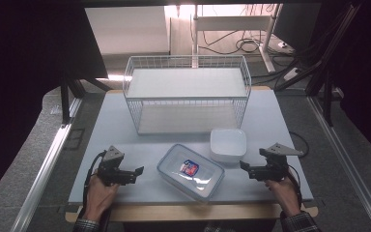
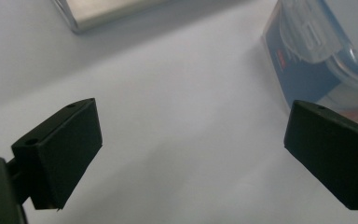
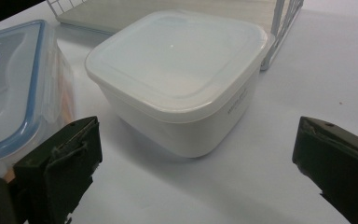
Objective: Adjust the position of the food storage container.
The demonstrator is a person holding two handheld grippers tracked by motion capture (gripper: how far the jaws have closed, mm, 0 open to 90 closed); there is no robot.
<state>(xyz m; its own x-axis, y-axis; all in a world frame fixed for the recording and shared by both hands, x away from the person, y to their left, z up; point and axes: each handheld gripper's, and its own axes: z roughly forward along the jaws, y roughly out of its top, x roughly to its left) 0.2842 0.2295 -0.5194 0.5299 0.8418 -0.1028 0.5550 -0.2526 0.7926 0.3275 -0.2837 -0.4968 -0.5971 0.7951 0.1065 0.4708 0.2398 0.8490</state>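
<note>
A clear lidded box with a blue seal and a blue-red label (image 1: 190, 171) lies at the table's front centre. A white square lidded tub (image 1: 228, 143) stands just behind and to its right. My left gripper (image 1: 136, 171) rests near the front left, open and empty, its jaws pointing toward the clear box (image 2: 321, 51). My right gripper (image 1: 245, 166) sits at the front right, open and empty, facing the white tub (image 3: 182, 79), with the clear box (image 3: 14, 88) at the left edge of its view.
A white wire basket (image 1: 188, 94) with a pale floor stands at the back middle of the light table (image 1: 116, 130); its corner shows in the right gripper view (image 3: 284, 23). Cables and desk legs lie on the floor beyond the table.
</note>
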